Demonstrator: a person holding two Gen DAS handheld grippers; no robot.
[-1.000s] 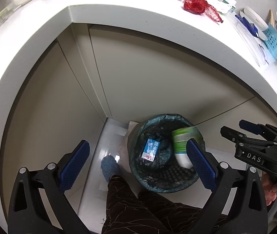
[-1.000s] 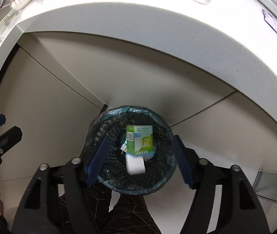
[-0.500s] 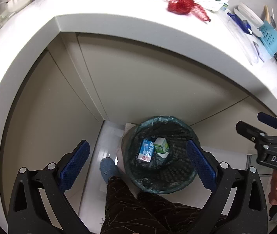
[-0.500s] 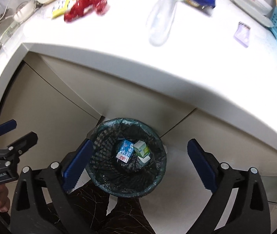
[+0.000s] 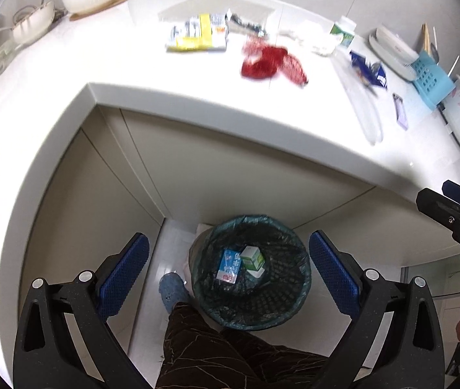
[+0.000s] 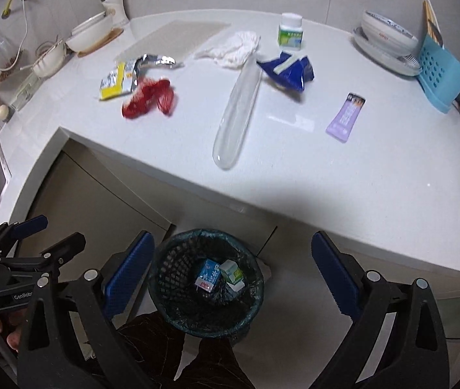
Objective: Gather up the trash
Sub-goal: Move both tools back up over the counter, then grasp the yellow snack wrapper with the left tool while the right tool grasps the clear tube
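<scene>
Cartons: your right tongs [image 6: 231, 277] have just spread wide and empty, left tongs [image 5: 228, 278] released too; green carton [image 6: 232, 271] now lies in the bin [image 6: 168, 269], wrappers [image 6: 147, 97] remaining near the desk's [image 6: 294, 175] far edge.

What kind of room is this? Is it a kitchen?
Most likely a kitchen. A white stone-like countertop runs over beige cabinet doors, white ceramic bowls sit at the back, and a blue plastic utensil holder holds chopsticks. A dark mesh wastebasket stands on the floor below.

Home kitchen: countertop [image 6: 327, 175], bowls [image 6: 90, 34].
</scene>
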